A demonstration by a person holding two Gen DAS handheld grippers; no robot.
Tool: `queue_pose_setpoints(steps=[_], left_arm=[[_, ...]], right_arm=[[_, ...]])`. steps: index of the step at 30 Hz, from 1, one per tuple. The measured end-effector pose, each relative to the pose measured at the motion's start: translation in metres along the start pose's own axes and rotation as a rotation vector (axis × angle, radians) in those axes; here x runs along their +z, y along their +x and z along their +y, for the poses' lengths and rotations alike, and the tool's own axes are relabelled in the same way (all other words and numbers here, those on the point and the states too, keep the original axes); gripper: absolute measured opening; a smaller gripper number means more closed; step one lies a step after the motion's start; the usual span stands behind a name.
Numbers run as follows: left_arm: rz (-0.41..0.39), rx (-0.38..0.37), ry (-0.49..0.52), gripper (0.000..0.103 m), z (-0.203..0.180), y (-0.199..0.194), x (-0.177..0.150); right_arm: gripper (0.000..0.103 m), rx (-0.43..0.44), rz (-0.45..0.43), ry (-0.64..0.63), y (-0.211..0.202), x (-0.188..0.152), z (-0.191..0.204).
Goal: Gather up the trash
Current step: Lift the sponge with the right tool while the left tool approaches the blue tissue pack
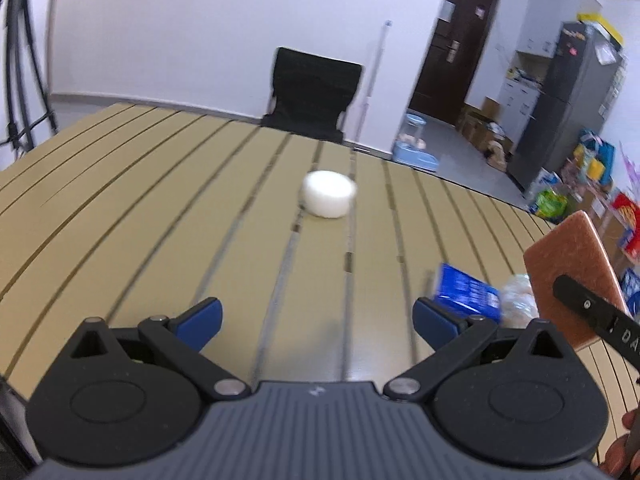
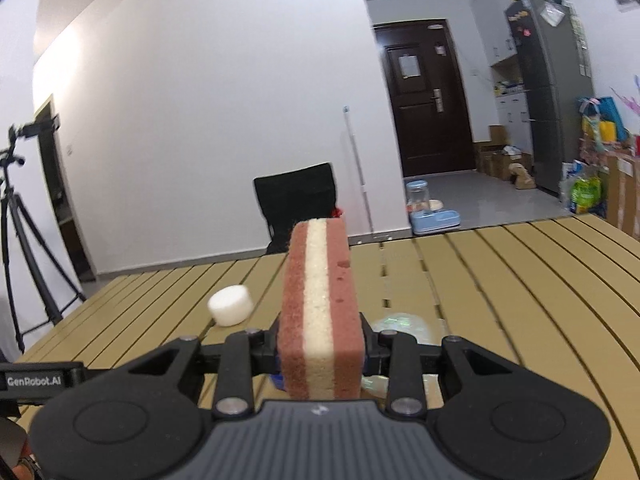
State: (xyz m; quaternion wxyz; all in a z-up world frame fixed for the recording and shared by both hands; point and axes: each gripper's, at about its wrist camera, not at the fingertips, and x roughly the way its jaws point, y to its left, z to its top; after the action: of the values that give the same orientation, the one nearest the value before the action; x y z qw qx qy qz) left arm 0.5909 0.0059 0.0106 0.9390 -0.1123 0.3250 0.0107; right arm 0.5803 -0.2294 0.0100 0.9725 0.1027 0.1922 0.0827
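My right gripper (image 2: 320, 354) is shut on a brown sponge (image 2: 318, 308) with a cream middle layer and holds it upright above the table; the sponge also shows in the left wrist view (image 1: 572, 280) at the right. My left gripper (image 1: 316, 318) is open and empty, low over the slatted tan table (image 1: 160, 208). A white foam puck (image 1: 329, 193) lies ahead of it, also seen in the right wrist view (image 2: 231, 305). A blue wrapper (image 1: 466, 292) and a clear crumpled bag (image 1: 518, 300) lie by my left gripper's right finger.
A black chair (image 1: 310, 94) stands at the table's far edge. A blue pet feeder (image 2: 432, 208), a dark door (image 2: 424, 96), a fridge (image 2: 556, 92) and boxes are beyond. A tripod (image 2: 24, 264) stands at the left.
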Motion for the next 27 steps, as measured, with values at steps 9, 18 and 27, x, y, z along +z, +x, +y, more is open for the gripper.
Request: queue_pose_setpoints(steps=[9,18,27], left_arm=[[-0.033,-0.031,0.182,0.103,-0.075,0.015,0.002],[0.032,-0.044,0.235,0.103,-0.118,0.062,0.006],[0.122,-0.048,0.242,0.103,-0.135,0.095,0.004]], right_arm=[[0.031,-0.041,-0.054,0.08,-0.027,-0.022,-0.056],[0.031,-0.062,-0.062,0.141,-0.025,-0.025,-0.1],[0.031,-0.076,-0.061,0.171,-0.019,-0.024,-0.125]])
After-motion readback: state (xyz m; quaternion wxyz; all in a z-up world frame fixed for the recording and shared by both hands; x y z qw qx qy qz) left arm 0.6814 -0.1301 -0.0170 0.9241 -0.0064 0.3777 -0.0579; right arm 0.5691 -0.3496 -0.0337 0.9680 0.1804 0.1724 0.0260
